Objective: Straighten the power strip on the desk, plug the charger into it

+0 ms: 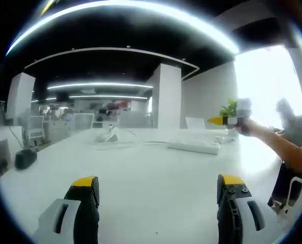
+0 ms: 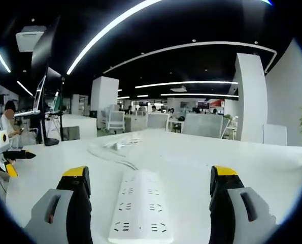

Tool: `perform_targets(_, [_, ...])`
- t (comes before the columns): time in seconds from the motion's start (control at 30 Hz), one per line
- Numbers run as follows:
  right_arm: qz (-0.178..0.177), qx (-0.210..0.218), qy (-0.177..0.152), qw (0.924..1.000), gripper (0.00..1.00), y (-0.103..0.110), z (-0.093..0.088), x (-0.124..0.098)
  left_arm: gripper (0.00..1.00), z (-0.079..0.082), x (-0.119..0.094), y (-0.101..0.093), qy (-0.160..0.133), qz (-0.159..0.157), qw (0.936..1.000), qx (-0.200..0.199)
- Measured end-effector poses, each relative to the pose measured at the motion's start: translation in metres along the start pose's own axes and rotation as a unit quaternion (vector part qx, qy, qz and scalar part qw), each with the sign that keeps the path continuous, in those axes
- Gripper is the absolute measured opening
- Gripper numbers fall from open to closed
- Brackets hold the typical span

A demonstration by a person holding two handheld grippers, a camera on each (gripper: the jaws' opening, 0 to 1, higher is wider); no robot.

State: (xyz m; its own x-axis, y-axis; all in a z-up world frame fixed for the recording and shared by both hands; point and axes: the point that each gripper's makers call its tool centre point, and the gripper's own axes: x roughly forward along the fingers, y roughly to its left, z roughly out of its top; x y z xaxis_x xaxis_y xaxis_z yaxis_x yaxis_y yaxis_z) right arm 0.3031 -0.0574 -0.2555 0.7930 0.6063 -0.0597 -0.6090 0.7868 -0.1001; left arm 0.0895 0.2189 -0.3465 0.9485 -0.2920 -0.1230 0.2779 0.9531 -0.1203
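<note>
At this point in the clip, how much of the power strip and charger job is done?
Nothing looks done yet. The power strip lies on the white desk with every visible socket empty, between the open jaws of the right gripper, which hovers over it without gripping. The left gripper is open over bare desk. The white bundle, probably the charger and cable, sits farther back. Still left: straightening, fetching the charger, plugging in.

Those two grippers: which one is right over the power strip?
The right gripper: the white power strip lies between its open fingers. The left gripper faces bare desk.
</note>
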Motion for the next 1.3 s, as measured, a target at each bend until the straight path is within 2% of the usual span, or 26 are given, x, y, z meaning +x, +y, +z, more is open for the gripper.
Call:
perform_targets(0.23, [0.005, -0.011, 0.003, 0.9999, 0.97, 0.0, 0.001, 0.012, 0.99, 0.0, 0.0, 0.0, 0.001, 0.001, 1.0, 0.001])
perform_targets(0.57, [0.007, -0.007, -0.015, 0.9998, 0.97, 0.002, 0.005, 0.016, 0.99, 0.0, -0.002, 0.001, 0.001, 0.005, 1.0, 0.001])
perform_targets(0.8, [0.02, -0.015, -0.009, 0.9996, 0.97, 0.007, 0.003, 0.02, 0.99, 0.001, -0.003, 0.001, 0.0, 0.006, 1.0, 0.0])
perform_targets(0.97, [0.029, -0.019, 0.008, 0.9994, 0.98, 0.011, -0.003, 0.026, 0.99, 0.001, -0.003, 0.001, 0.0, 0.007, 1.0, 0.0])
perform_targets(1.13, [0.059, 0.001, 0.034, 0.9977, 0.99, 0.02, -0.014, 0.031, 0.99, 0.001, -0.004, 0.001, 0.0, 0.006, 1.0, 0.0])
perform_targets(1.3, [0.071, 0.009, 0.046, 0.9964, 1.0, 0.025, -0.02, 0.034, 0.99, 0.0, -0.005, 0.003, -0.001, 0.008, 1.0, -0.002])
